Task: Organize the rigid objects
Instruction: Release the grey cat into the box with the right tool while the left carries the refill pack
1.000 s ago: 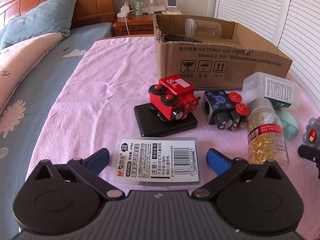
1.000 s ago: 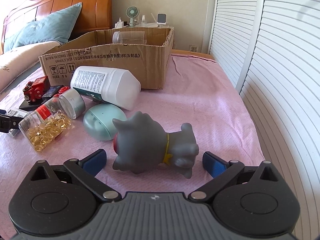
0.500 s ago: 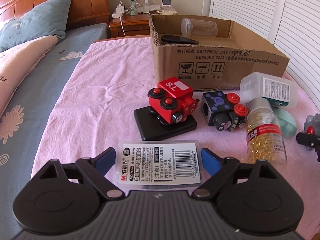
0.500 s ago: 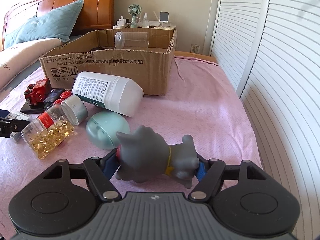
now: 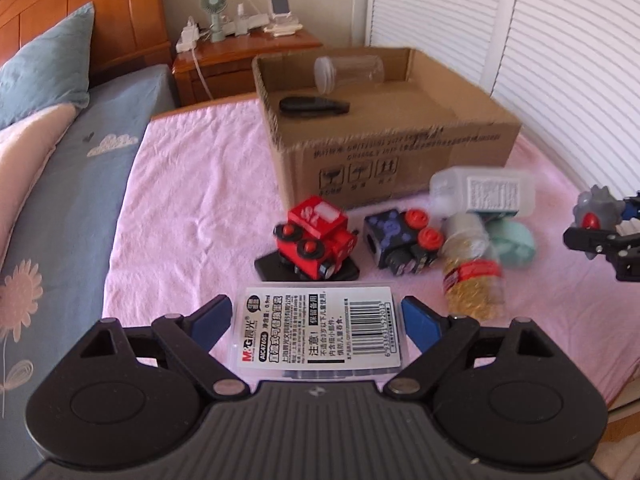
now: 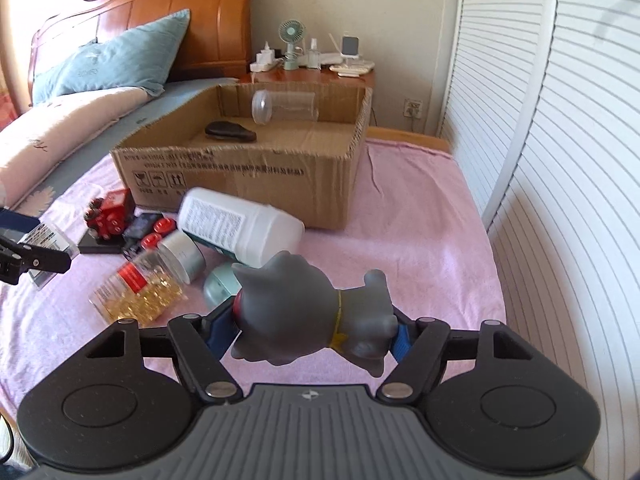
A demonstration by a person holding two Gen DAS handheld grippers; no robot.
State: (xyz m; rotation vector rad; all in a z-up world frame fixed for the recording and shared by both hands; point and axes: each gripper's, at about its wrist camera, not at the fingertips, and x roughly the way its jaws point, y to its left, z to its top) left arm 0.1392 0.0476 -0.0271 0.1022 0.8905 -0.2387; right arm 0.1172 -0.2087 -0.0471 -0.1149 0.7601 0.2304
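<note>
Since a second ago: the right gripper (image 6: 314,330) has closed on the grey toy figure (image 6: 308,320) and raised it off the pink blanket (image 6: 420,232); the left gripper (image 5: 316,320) has narrowed onto the labelled plastic case (image 5: 320,332) and lifted it too.

Right jaws: clenched on the toy, one blue pad at its head end, the other at its rear. From the left wrist view the toy hangs above the blanket, right of the other items.

Left jaws: both blue pads appear to touch the case's short edges; contact on the left side is not fully clear. The right wrist view shows the case raised off the cloth, so it is gripped.

Cardboard box (image 6: 240,172): open top, torn upper rim, standing on the blanket's far part. Inside: a clear jar (image 6: 284,106) lying against the back wall and a black oval object (image 6: 230,131) on the floor. Most of the box floor is bare, notably the right half.

In front of the box: red toy train (image 5: 316,242) on a black slab (image 5: 272,268), dark block toy (image 5: 396,240) beside it, capsule bottle (image 5: 472,280), white bottle (image 5: 488,192), mint round case (image 5: 514,240) – the last three crowd together, touching.

Open blanket lies left of the train and right of the box, up to the louvred doors (image 6: 560,120).
</note>
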